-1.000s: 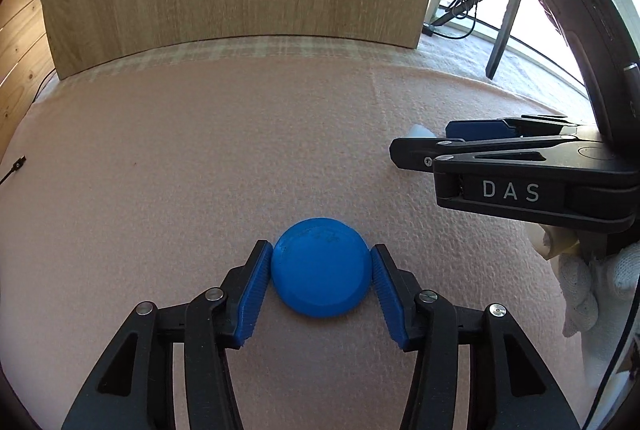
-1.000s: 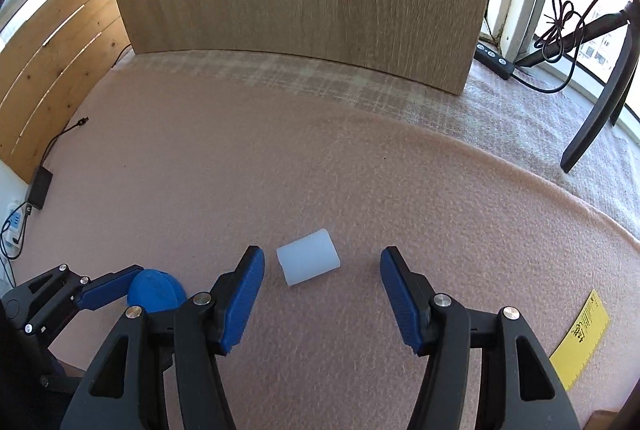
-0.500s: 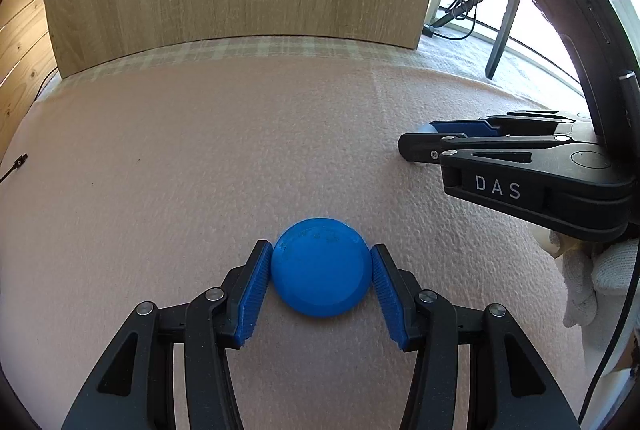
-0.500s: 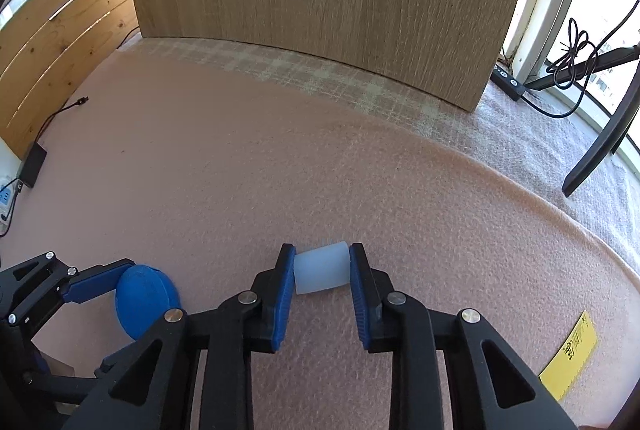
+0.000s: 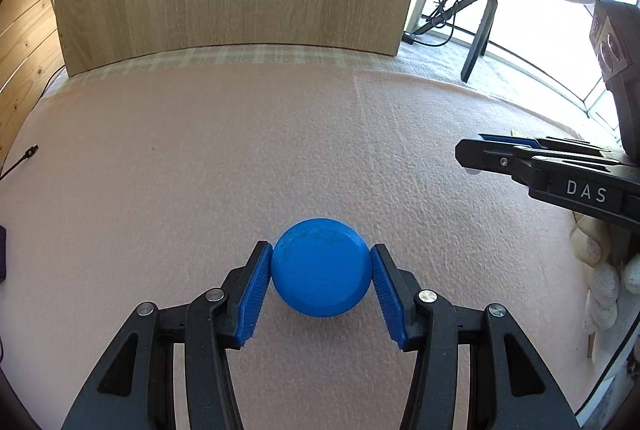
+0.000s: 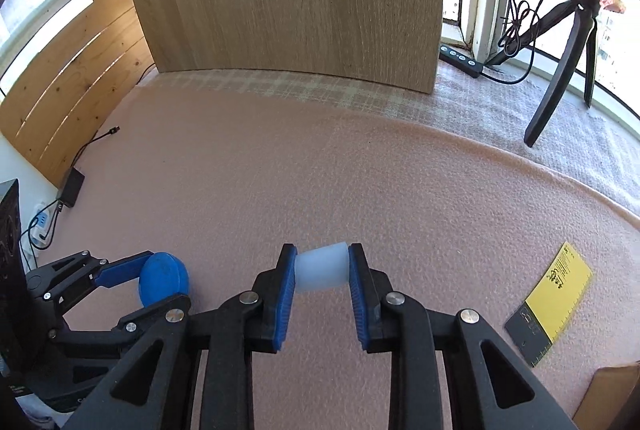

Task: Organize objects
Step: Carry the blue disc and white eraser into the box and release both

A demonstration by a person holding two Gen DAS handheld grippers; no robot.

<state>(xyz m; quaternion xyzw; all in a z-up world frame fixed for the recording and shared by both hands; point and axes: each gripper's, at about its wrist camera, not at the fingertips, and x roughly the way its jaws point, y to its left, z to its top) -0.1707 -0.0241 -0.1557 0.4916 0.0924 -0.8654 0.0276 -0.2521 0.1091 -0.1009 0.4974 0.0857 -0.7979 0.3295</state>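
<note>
Your right gripper (image 5: 476, 155) shows only edge-on at 3 o'clock in the left wrist view, so its grip cannot be judged there; the gloved hand (image 5: 604, 282) behind it is cut off by the frame edge. In the right wrist view your left gripper (image 6: 168, 280) sits at 8 o'clock, its body partly out of frame. Whether either held item clears the pink blanket (image 5: 200, 169) cannot be told. Your left gripper (image 5: 322, 272) has its fingers (image 5: 254, 294) clamped on the rim of the blue round lid (image 5: 320, 266), one pad on each side, at 6 o'clock. Your right gripper (image 6: 321, 272) has its fingers (image 6: 286, 300) pressed against both ends of the white cylinder (image 6: 320, 272), at 6 o'clock. A yellow label (image 6: 554, 294) lies at 4 o'clock, well apart.
</note>
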